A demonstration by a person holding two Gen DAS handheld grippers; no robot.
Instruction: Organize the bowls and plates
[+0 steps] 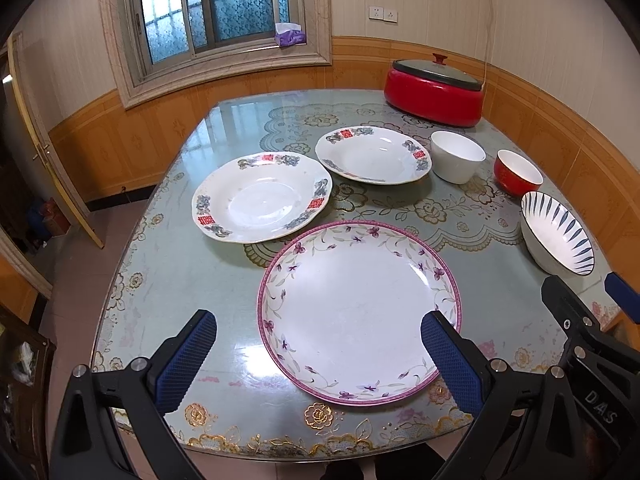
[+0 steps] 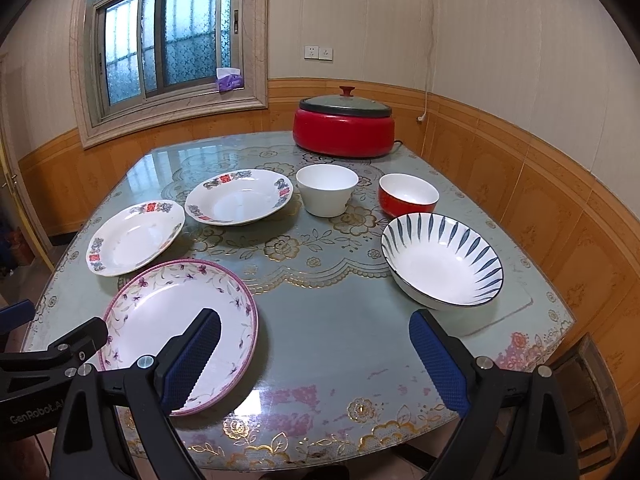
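While upright: 3 plates (image 1: 360,312), 3 bowls (image 2: 442,266).

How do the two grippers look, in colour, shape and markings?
Both are alike: a black frame with silver bolts, carrying two blue fingers with a fine gridded texture. The left gripper shows white "GenRobot.AI" lettering in the right wrist view; the right gripper shows "DAS" in the left wrist view. No cables or sleeves are visible.

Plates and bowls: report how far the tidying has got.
Nothing is stacked yet. The floral plate, two red-crested plates, white bowl, red bowl and striped bowl all sit separately. Left gripper and right gripper are open, empty. All sorting remains.
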